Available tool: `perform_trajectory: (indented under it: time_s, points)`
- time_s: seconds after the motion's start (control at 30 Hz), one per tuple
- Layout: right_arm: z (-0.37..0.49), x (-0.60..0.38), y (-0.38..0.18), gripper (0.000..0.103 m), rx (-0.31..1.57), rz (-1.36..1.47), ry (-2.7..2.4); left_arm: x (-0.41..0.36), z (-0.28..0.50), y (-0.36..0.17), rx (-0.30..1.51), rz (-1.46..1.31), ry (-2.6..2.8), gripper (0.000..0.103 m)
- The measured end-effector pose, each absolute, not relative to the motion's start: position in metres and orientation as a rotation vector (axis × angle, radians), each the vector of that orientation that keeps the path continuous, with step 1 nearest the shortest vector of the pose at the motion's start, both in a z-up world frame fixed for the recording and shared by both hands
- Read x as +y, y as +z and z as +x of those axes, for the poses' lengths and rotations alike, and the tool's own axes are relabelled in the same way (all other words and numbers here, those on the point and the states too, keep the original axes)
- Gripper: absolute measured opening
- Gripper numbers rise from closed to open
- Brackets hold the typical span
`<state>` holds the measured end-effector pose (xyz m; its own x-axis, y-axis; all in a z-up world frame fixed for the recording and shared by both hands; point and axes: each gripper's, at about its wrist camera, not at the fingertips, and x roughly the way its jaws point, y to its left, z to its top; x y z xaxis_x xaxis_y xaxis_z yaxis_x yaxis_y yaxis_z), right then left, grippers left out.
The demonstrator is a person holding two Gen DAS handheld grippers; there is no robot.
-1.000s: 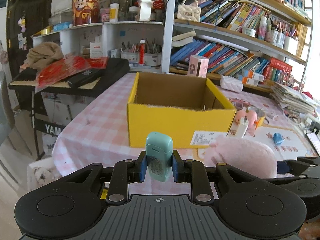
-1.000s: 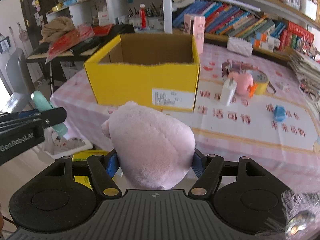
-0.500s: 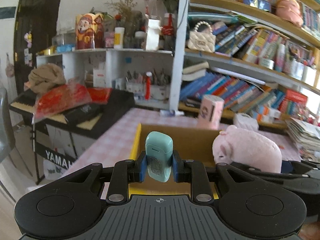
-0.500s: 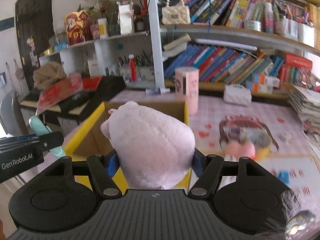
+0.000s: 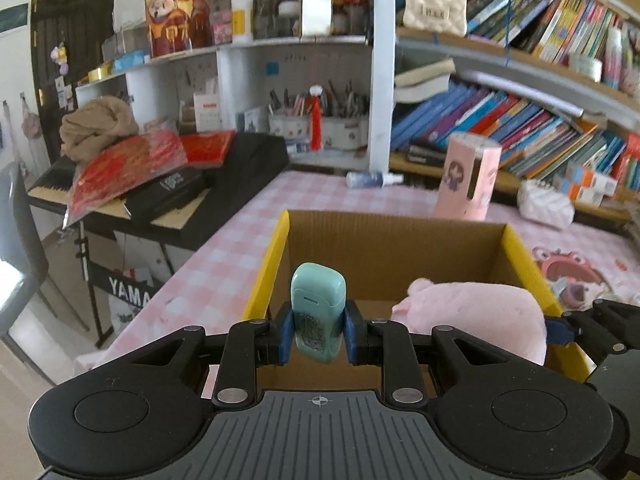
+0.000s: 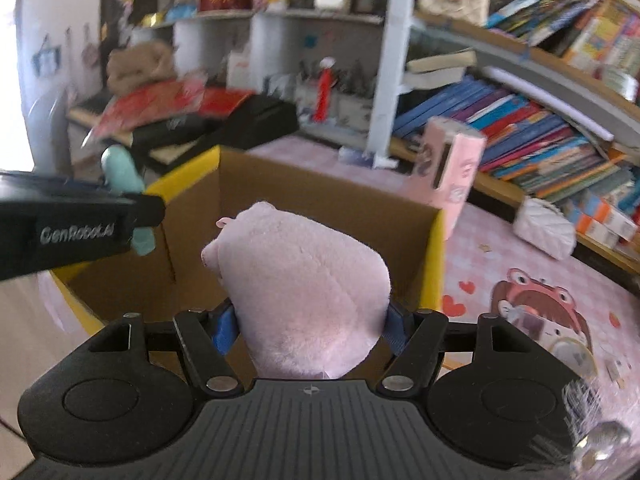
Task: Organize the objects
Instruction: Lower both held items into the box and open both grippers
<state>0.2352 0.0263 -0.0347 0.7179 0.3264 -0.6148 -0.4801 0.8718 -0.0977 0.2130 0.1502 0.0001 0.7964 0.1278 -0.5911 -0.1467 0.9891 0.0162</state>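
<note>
A small teal case (image 5: 318, 312) is pinched upright between the blue pads of the left hand-held gripper (image 5: 318, 336), above the near left part of an open yellow cardboard box (image 5: 276, 256). A pink plush toy (image 6: 304, 292) is clamped by the right hand-held gripper (image 6: 310, 324), held over the near right side of the same box. The box stands on a worktop (image 5: 224, 264) covered with pink checked cloth, and a pink carton (image 5: 468, 178) stands beyond its far right corner.
</note>
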Motion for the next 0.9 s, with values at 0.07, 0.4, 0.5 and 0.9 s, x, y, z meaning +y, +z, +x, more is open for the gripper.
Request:
perform_trajectory:
  time_s: [0.07, 0.4, 0.5, 0.9]
  points:
    - [0.243, 0.029, -0.042, 0.067, 0.654, -0.279, 0.479, 0.149, 0.219, -0.005, 0.652, -0.025, 0.157, 0.023]
    - [0.274, 0.024, -0.050, 0.067, 0.701, -0.342, 0.579, 0.138, 0.238, -0.023, 0.716, -0.015, 0.155, 0.023]
    - [0.280, 0.023, -0.050, 0.067, 0.707, -0.368, 0.593, 0.135, 0.244, -0.028, 0.735, -0.009, 0.155, 0.023]
    - [0.283, 0.026, -0.052, 0.070, 0.709, -0.392, 0.569, 0.132, 0.249, -0.039, 0.779, -0.028, 0.154, 0.024]
